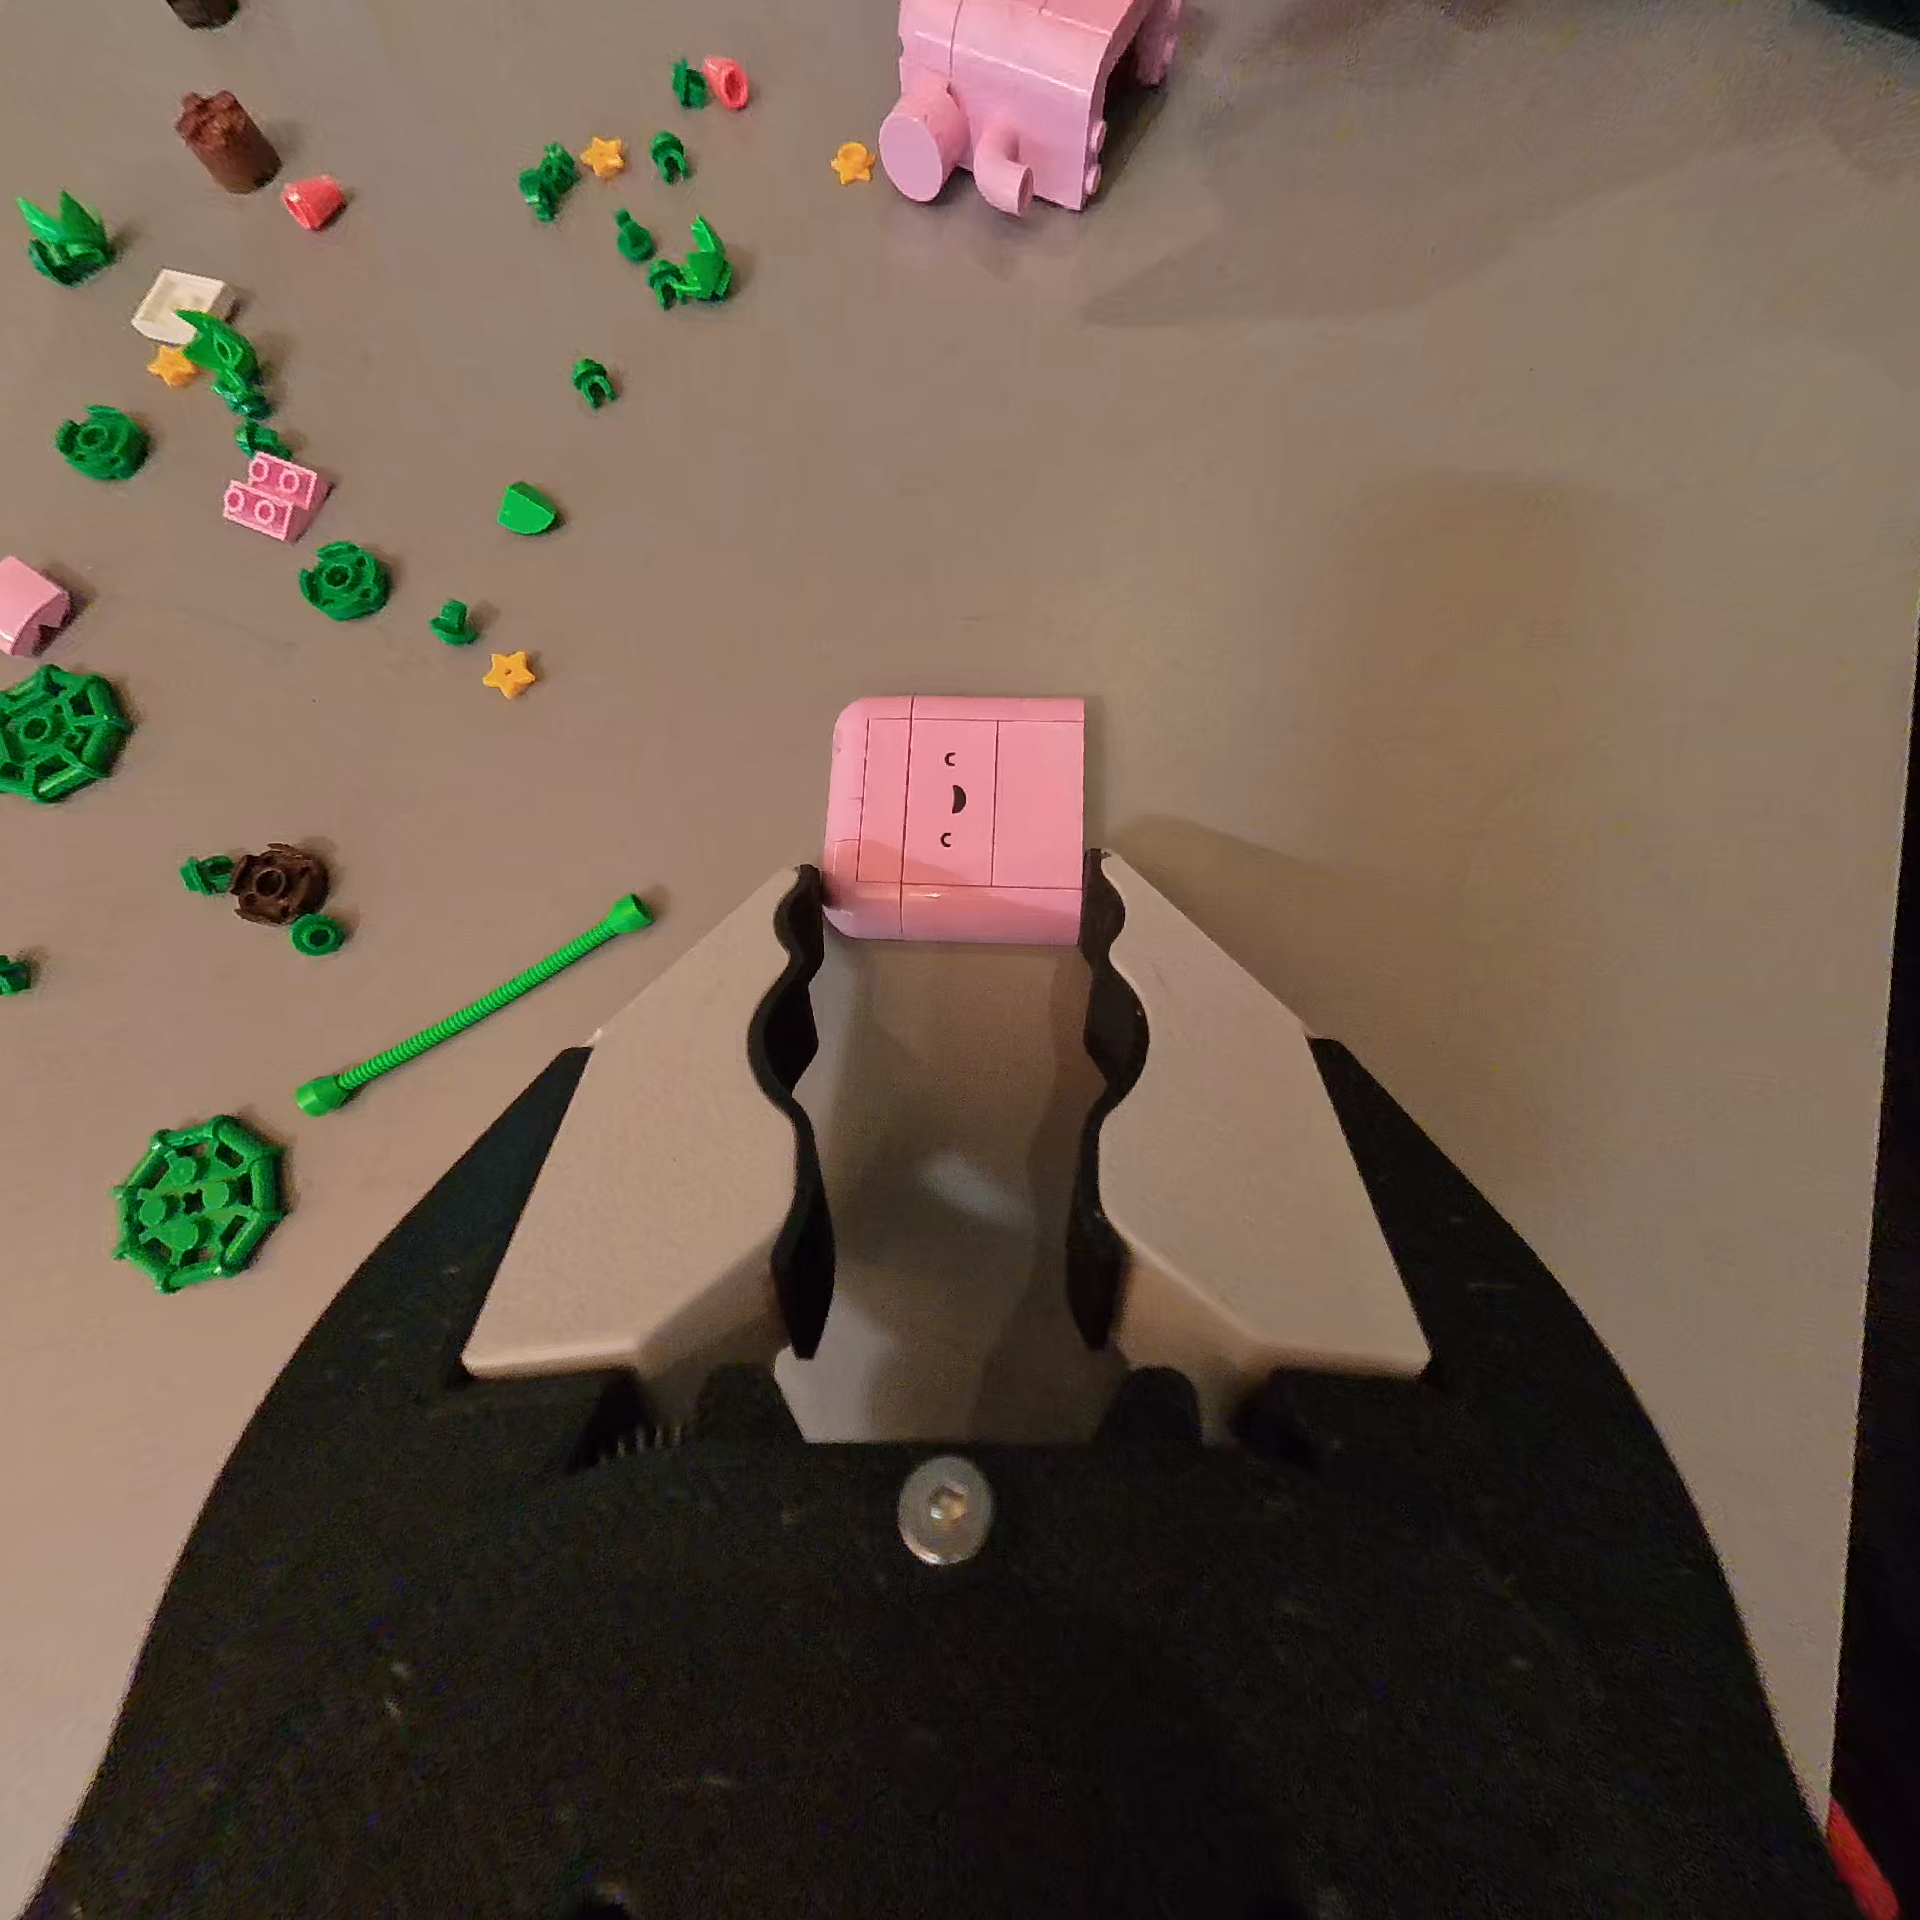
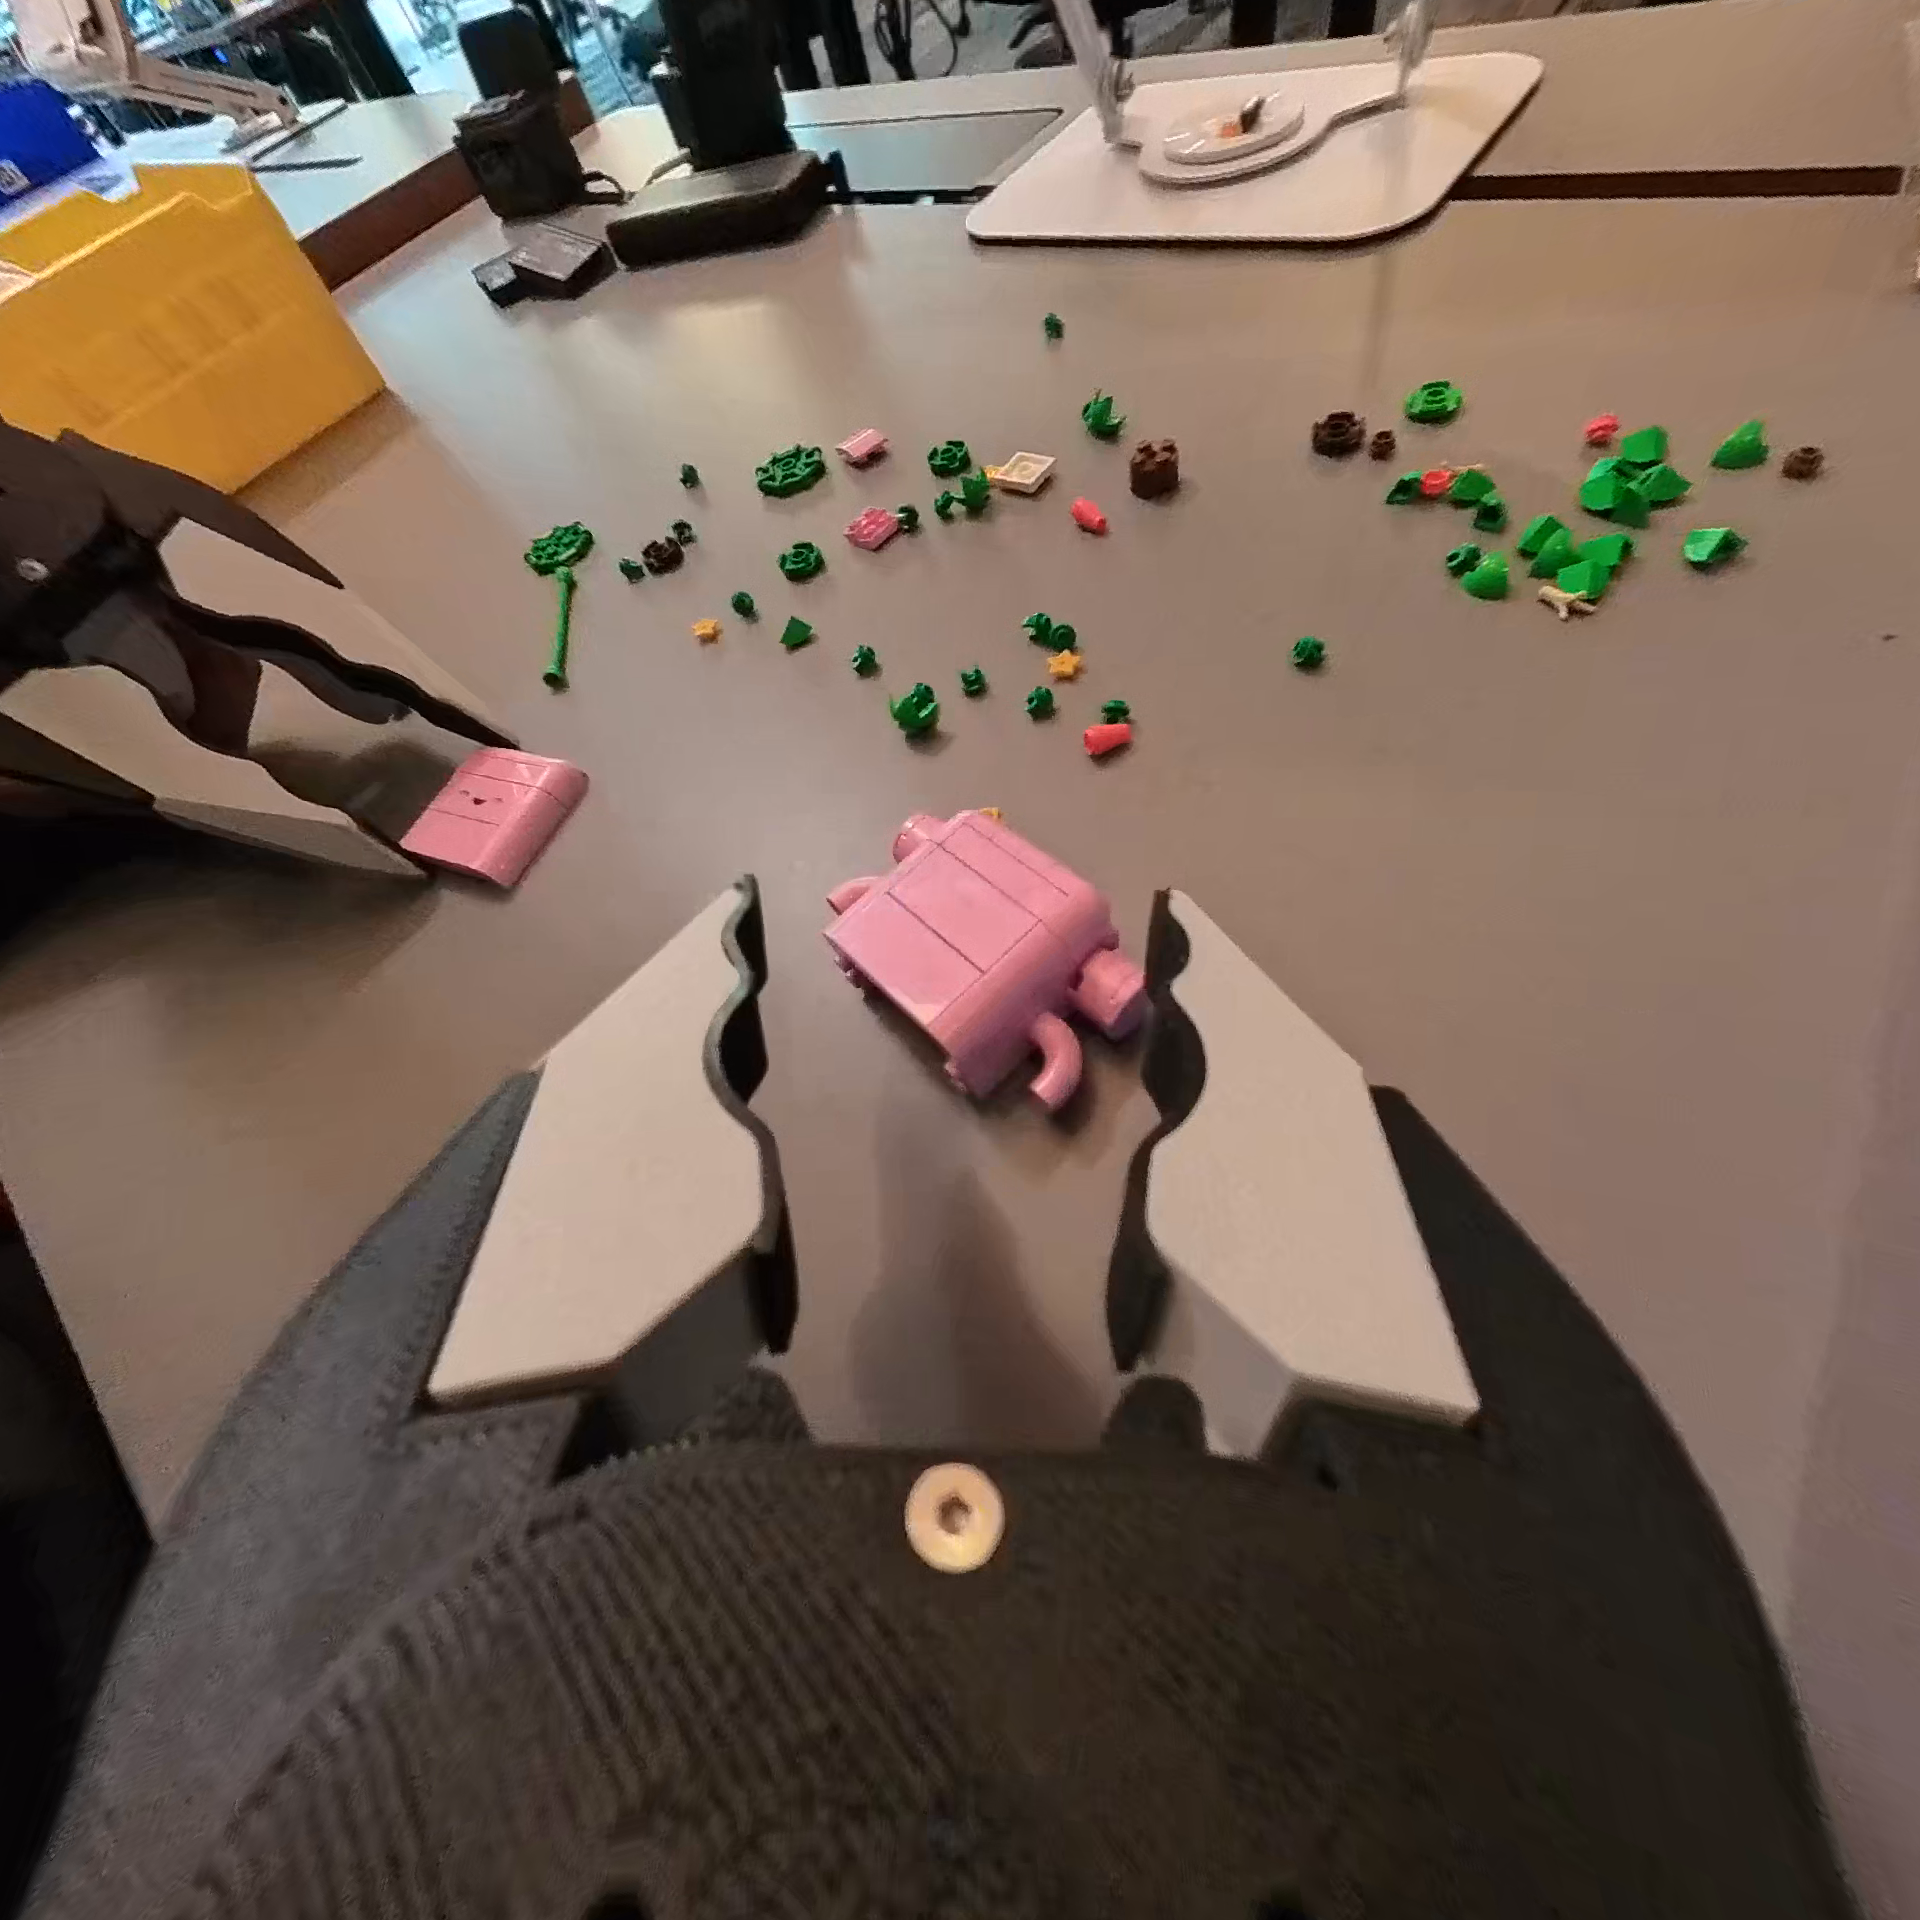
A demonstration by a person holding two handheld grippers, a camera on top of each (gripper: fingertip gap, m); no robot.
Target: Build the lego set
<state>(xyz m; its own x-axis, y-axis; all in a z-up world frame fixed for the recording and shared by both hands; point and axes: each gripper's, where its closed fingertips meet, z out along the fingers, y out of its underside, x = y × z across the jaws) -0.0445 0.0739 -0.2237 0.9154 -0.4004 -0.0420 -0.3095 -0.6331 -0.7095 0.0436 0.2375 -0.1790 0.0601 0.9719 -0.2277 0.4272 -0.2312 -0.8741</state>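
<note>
The left gripper [image 1: 951,894] is closing in on the face block [image 1: 961,816], a flat pink assembly lying on the table [image 1: 1403,623]. Its fingertips are sitting at the block's two near corners, apparently touching them; whether they are actually squeezing it I cannot tell, since the block is resting on the table either way.

The right gripper [image 2: 956,935] is hanging wide open over the body [image 2: 971,966], a pink boxy assembly with stubby legs and a curled tail, lying on its side between the fingers and gripped by neither.

As for progress, I judge the build partly done: the two pink sub-assemblies are looking finished but are lying well apart, not yet joined. Much is left loose on the far side of the table: green leaves [image 2: 1600,520], brown pieces [image 2: 1153,468], small yellow stars [image 2: 1062,665], a green stem [image 2: 561,623] and small pink bricks [image 2: 871,528].
</note>
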